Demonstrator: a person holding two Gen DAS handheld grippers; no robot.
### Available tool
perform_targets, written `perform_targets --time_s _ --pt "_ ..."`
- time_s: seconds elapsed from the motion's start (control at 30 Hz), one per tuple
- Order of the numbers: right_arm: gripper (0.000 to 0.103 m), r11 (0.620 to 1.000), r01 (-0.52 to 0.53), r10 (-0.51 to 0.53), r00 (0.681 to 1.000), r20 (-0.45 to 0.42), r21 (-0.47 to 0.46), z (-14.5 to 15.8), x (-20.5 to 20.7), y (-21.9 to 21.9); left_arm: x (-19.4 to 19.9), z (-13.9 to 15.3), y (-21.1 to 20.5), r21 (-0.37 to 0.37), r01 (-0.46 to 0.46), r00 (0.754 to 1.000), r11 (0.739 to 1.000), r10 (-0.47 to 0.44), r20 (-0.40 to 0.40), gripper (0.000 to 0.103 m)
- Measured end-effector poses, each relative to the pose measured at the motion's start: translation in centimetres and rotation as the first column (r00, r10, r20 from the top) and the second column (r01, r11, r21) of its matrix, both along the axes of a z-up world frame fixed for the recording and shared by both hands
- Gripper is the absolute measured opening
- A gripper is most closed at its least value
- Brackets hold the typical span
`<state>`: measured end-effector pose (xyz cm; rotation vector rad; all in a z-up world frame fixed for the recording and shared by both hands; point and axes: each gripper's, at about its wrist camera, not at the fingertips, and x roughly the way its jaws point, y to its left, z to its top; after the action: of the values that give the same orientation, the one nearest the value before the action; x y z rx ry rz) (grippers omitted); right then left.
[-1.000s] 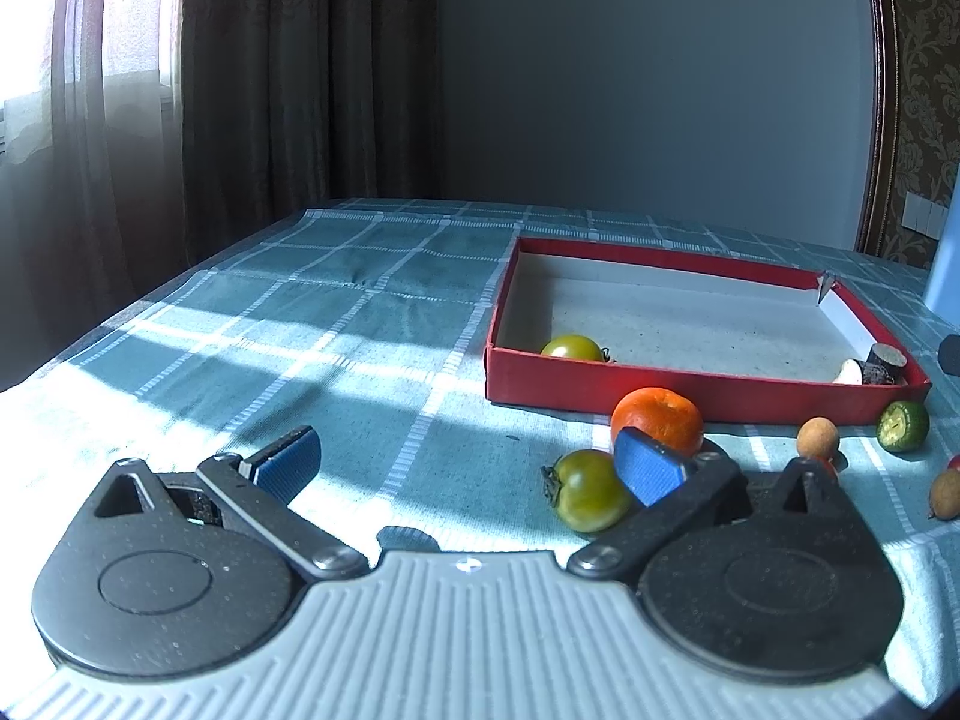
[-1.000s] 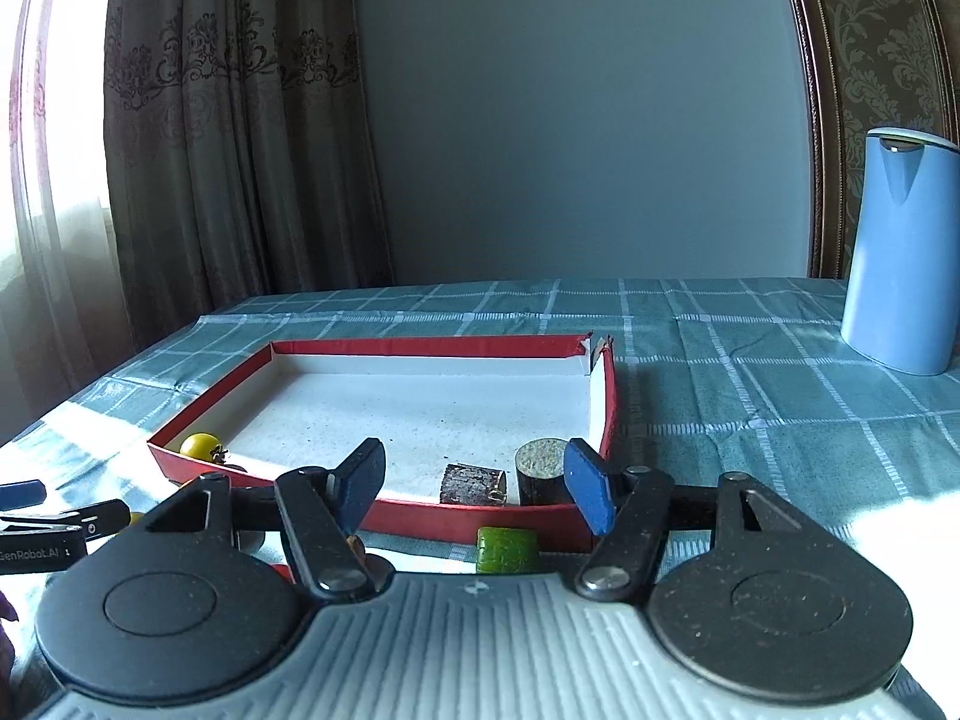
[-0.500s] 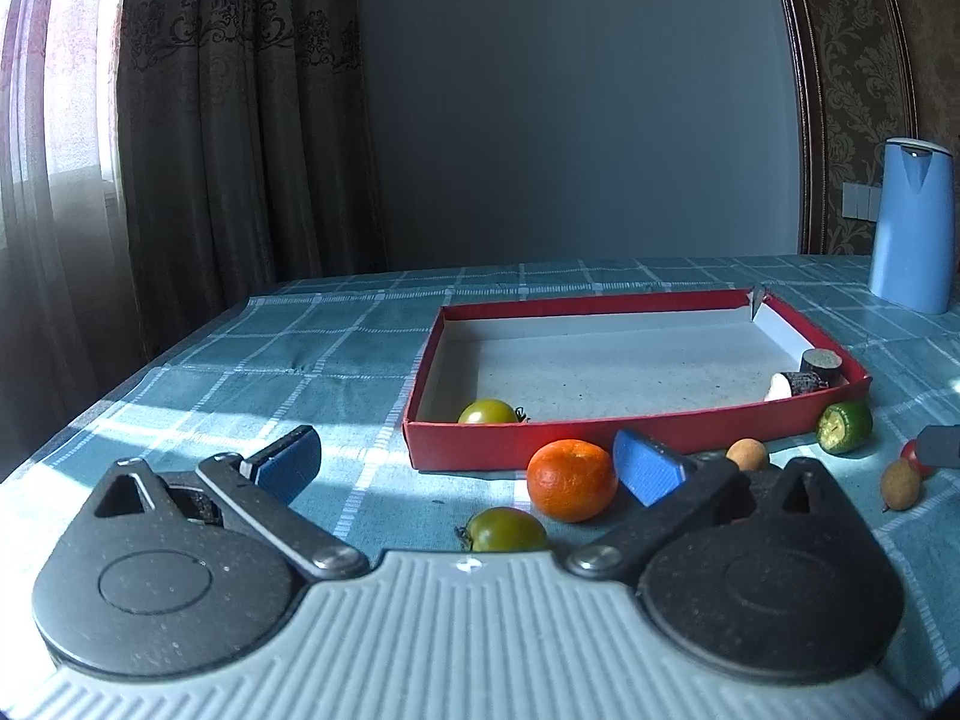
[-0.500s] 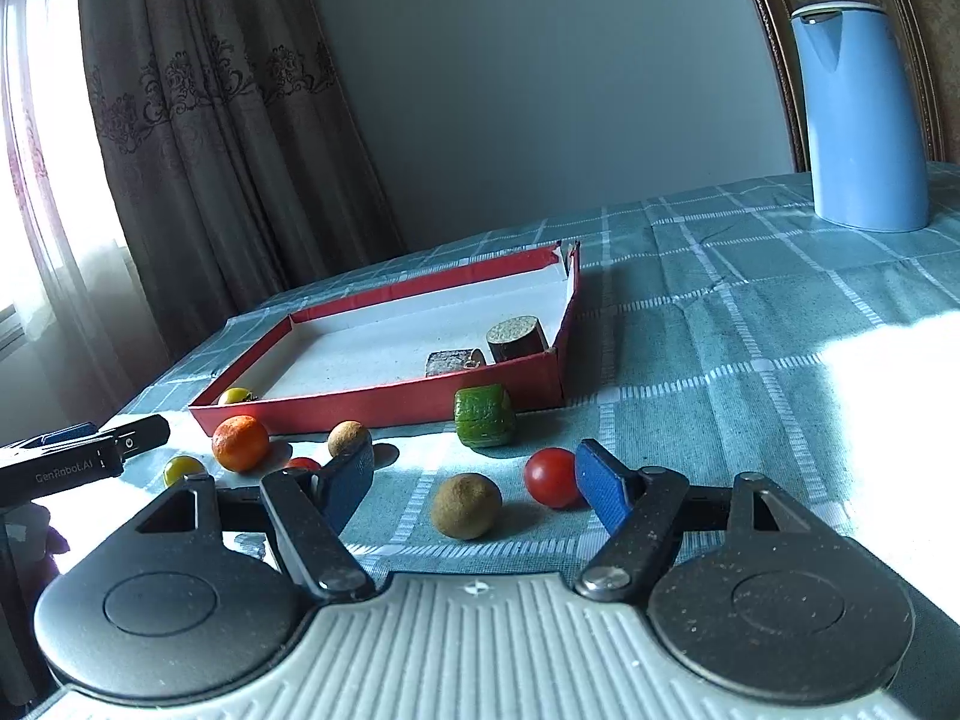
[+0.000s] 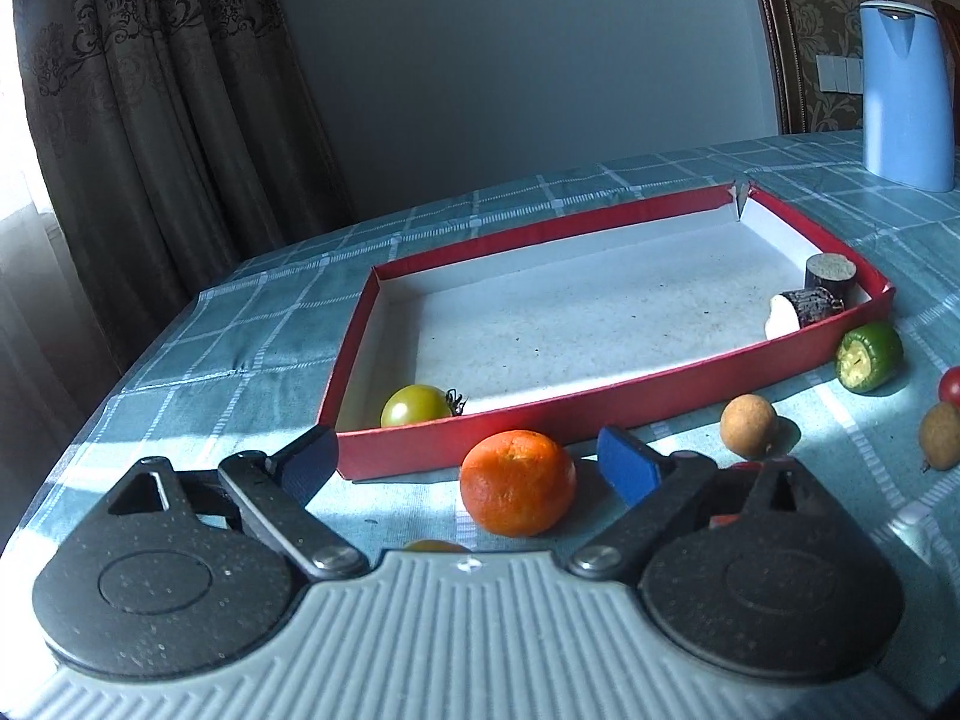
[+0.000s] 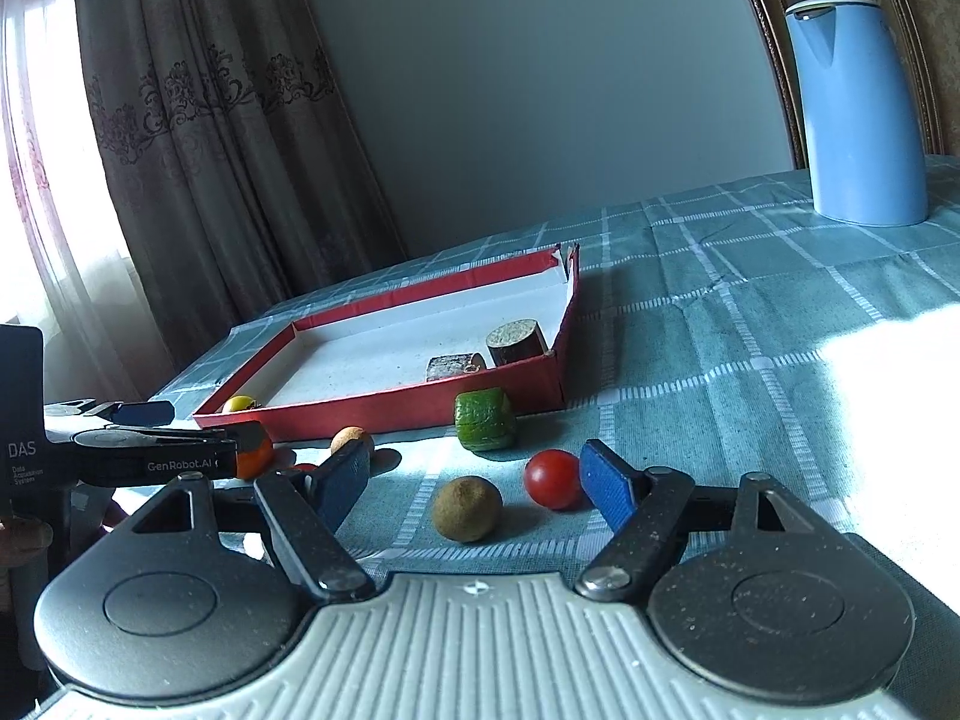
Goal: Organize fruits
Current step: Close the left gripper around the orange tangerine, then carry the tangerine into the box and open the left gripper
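A red tray [image 5: 600,399] [image 6: 384,402] lies on the checked tablecloth, holding a green tomato [image 5: 416,405] and two dark wood pieces [image 5: 810,300]. My left gripper [image 5: 468,465] is open, with an orange mandarin [image 5: 516,483] between its fingers on the cloth. My right gripper [image 6: 474,480] is open, with a brown kiwi-like fruit [image 6: 467,508] and a red tomato [image 6: 551,478] between its fingers. A green chunk [image 6: 485,419] [image 5: 869,355] lies by the tray's front wall. A small tan fruit [image 5: 748,425] sits nearby.
A blue kettle [image 6: 855,114] [image 5: 906,90] stands at the back right. Curtains hang at the left. The left gripper [image 6: 150,450] shows at the left of the right wrist view. Another small fruit [image 5: 435,546] lies just under the left gripper.
Both grippers have pulled back and tilted down toward the loose fruit. The mandarin now lies between the left fingers; the kiwi-like fruit and red tomato lie between the right fingers.
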<state>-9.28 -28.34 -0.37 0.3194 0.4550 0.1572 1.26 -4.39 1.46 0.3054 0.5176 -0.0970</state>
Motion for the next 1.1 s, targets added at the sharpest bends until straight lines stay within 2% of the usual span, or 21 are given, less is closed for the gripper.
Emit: perform_targets --time_s 0.07,0.13,0.27,0.4,0.5,0.63,0.73,0.8,0.93,1.1 --pt "0.077 1.000 -0.001 0.001 1.000 -0.002 0.001 0.0 0.0 0.0 0.4 -0.4 0.0 0.002 -0.002 1.000 1.000 0.002 -0.017 0.092" --pt "0.077 1.000 -0.002 0.002 1.000 -0.003 0.002 0.0 0.0 0.0 0.8 -0.8 0.0 0.005 -0.003 0.999 1.000 0.004 -0.035 0.087" --pt "0.077 1.000 -0.003 0.003 1.000 -0.006 0.004 0.0 0.0 0.0 1.1 -1.1 0.5 -0.031 0.008 0.997 0.999 -0.010 -0.071 0.064" --pt "0.077 1.000 -0.003 0.003 1.000 -0.006 0.008 -0.1 0.0 0.0 0.8 -0.7 0.6 -0.071 0.034 0.997 0.997 -0.039 -0.071 0.042" --pt "0.077 1.000 -0.003 0.004 1.000 -0.005 0.010 -0.1 0.0 0.0 0.3 -0.5 0.4 -0.067 0.031 0.998 0.997 -0.035 -0.054 0.041" --pt "0.077 1.000 -0.004 0.004 1.000 -0.002 0.011 -0.1 0.0 -0.1 -0.3 0.5 1.1 -0.130 0.042 0.999 0.991 -0.046 -0.029 0.041" --pt "0.077 1.000 -0.006 0.006 1.000 -0.004 0.011 -0.1 0.0 -0.1 -0.4 1.9 1.6 -0.179 0.056 0.998 0.982 -0.053 0.020 0.041" --pt "0.077 1.000 -0.008 0.008 1.000 -0.006 0.010 -0.1 0.0 -0.1 0.2 2.7 1.5 -0.187 0.054 0.998 0.981 -0.049 0.031 0.041" --pt "0.078 1.000 -0.015 0.015 1.000 -0.012 0.014 -0.2 0.1 -0.1 2.4 3.5 0.9 -0.200 0.039 0.999 0.979 -0.037 0.013 0.041" --pt "0.078 1.000 -0.019 0.020 0.999 -0.035 0.014 -0.3 0.4 0.0 5.0 3.1 -0.1 -0.211 0.002 0.999 0.978 -0.010 -0.038 0.041"
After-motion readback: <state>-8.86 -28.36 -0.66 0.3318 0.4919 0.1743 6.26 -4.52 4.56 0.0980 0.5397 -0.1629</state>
